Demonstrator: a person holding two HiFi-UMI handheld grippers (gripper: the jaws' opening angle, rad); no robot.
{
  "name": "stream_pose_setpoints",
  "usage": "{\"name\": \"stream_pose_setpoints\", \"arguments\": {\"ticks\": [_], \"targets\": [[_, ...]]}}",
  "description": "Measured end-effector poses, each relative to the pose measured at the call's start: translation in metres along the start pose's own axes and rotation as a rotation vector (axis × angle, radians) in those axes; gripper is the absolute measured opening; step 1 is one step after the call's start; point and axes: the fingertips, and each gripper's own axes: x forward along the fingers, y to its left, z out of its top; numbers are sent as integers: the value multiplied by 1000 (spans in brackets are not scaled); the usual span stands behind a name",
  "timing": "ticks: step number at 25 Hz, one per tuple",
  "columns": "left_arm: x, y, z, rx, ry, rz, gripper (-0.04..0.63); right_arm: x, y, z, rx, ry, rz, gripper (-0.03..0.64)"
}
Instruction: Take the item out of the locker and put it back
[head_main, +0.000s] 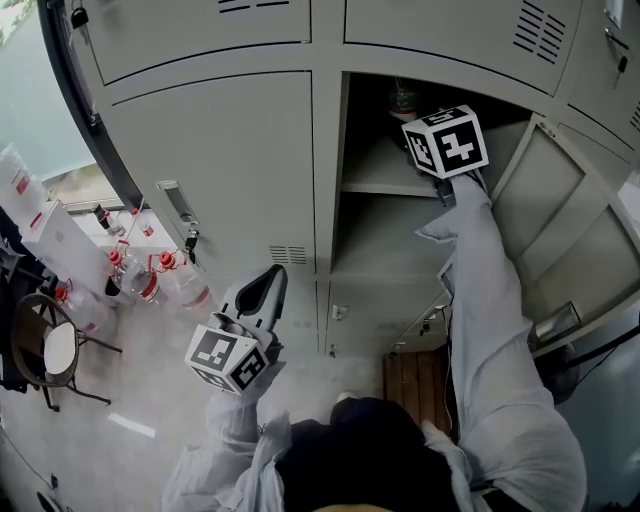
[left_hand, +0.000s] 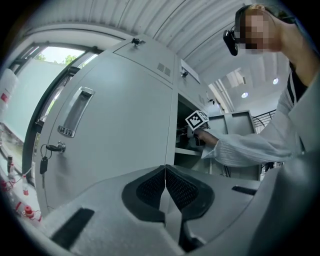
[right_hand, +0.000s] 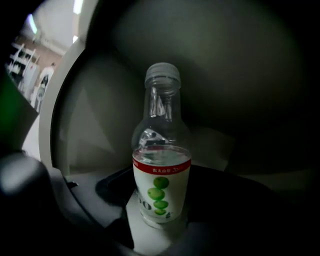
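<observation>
1 bottle (right_hand: 161, 170) is clenched upright in our right tongs (right_hand: 160, 197) inside the locker (head_main: 370, 230) so it can stand there, while our left tongs (left_hand: 165, 185), closed and empty, hang clear.

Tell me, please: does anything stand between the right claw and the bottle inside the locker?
Nothing visible does. The bottle stands upright between the jaws of the right claw, which grip its lower part, inside the open locker. The locker door is swung aside.
</observation>
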Motion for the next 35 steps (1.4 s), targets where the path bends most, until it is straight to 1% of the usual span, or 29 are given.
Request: {"name": "stream_pose_setpoints", "arguments": {"ticks": [2, 4, 5, 6, 10, 12, 14, 15, 20, 25, 26, 27, 29, 31, 33, 35], "targets": [[1, 0, 1, -6, -4, -2, 8, 6, -1, 4, 176, -50, 76, 308], [2, 0, 1, -7, -3, -3, 8, 14, -5, 6, 321, -85, 122, 308], [2, 0, 0, -7, -1, -3, 8, 17, -7, 7, 366, -95, 126, 308], [2, 0, -2, -7, 1, -3, 8, 20, -9, 6, 386, -96, 122, 308], [0, 1, -7, -20, 10, -1, 8, 31, -6, -7, 358, -37, 100, 308], [0, 1, -9, -27, 15, -4, 8, 36, -5, -15, 386, -16, 97, 308], [-1, 2, -11, -29, 21, -5, 8, 38, -7, -19, 436, -18, 95, 308], [-1, 3, -12, -29, 23, -6, 8, 38, -7, -20, 444, -19, 93, 308], [-1, 1, -10, -31, 19, -16, 8, 38, -6, -18, 429, -18, 85, 310], [-7, -4, -15, -43, 34, -24, 8, 36, -7, -19, 424, -6, 64, 315], [-8, -5, -16, -45, 37, -23, 8, 35, -8, -19, 419, -6, 62, 339], [-10, -6, -17, -46, 41, -22, 8, 35, -9, -18, 413, -7, 62, 392], [-12, -6, -20, -52, 47, -20, 8, 34, -8, -17, 408, -15, 71, 476], [-15, -7, -22, -66, 49, -19, 8, 31, -8, -14, 410, -32, 75, 531], [-16, -9, -24, -70, 50, -19, 8, 27, -9, -11, 404, -53, 63, 549], [-18, -11, -25, -68, 54, -22, 8, 22, -9, -7, 400, -70, 54, 551]]}}
